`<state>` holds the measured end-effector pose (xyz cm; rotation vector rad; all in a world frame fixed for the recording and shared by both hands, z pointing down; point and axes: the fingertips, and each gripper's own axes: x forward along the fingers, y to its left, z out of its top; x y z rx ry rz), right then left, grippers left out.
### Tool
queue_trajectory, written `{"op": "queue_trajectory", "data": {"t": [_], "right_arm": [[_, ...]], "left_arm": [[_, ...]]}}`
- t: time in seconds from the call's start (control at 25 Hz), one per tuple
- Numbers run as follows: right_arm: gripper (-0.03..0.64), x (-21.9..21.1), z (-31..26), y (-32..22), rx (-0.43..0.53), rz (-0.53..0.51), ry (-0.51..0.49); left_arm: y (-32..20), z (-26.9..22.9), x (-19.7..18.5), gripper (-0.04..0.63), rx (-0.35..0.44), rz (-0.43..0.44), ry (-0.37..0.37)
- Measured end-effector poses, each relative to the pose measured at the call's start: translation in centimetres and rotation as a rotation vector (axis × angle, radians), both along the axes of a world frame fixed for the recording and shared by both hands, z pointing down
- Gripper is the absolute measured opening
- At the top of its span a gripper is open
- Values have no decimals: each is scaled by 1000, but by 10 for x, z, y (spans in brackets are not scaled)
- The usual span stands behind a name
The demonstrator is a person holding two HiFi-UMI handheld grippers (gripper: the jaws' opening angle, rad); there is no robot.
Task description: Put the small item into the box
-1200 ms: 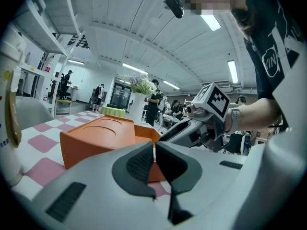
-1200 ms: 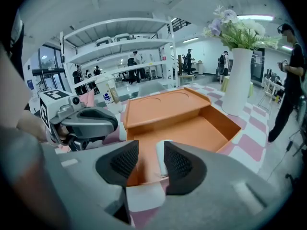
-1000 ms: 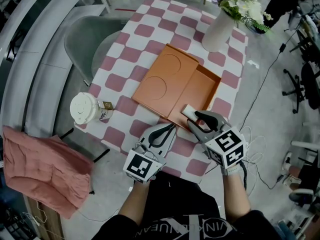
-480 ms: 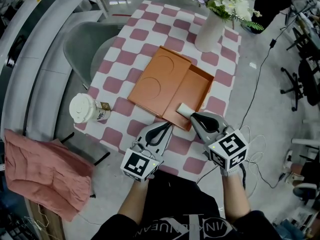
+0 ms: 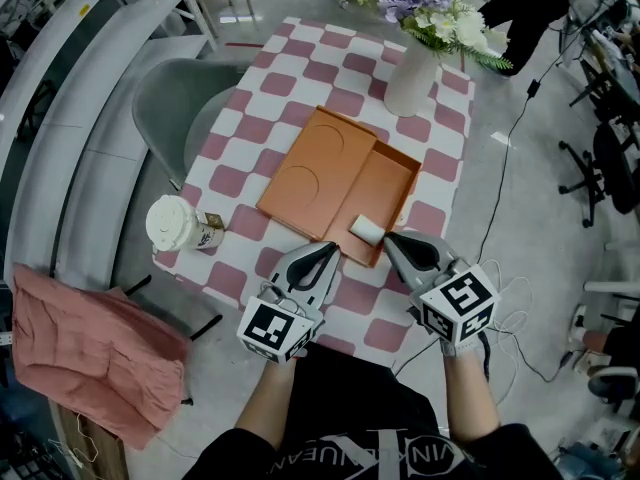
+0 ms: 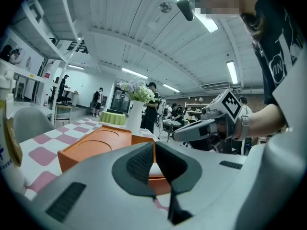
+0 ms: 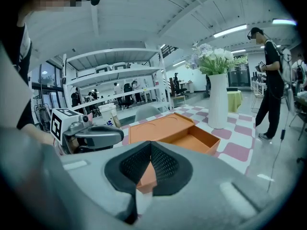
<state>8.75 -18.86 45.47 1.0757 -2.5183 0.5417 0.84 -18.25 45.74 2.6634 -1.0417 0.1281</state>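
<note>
An open orange box [image 5: 396,171] lies on the checked table [image 5: 245,133], its lid [image 5: 310,171] flat beside it on the left. The small white item [image 5: 366,230] rests inside the box at its near corner. My right gripper [image 5: 389,239] is just behind that corner. Its jaws have just been closing and are shut with nothing between them, as the right gripper view [image 7: 150,150] also shows. My left gripper [image 5: 330,251] hovers at the table's near edge, shut and empty; its own view [image 6: 154,148] shows the pads together.
A white vase [image 5: 410,71] of flowers stands at the table's far side. A lidded paper cup [image 5: 171,223] and a small carton [image 5: 210,231] sit at the left edge. A grey chair [image 5: 176,96] stands left of the table, and a pink cloth [image 5: 85,353] lies lower left.
The right gripper's jaws, wide around the white item a second ago, have come off it and closed. The gripper drew back slightly, and the item now lies alone in the box.
</note>
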Motion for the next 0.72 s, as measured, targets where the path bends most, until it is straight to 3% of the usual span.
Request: {"op": "queue_trajectory", "data": {"t": [0.72], "right_arm": [[6,8,-34,0,85,30,-78]], "left_arm": [[-15,-40,-2,20,24,-15,37]]}}
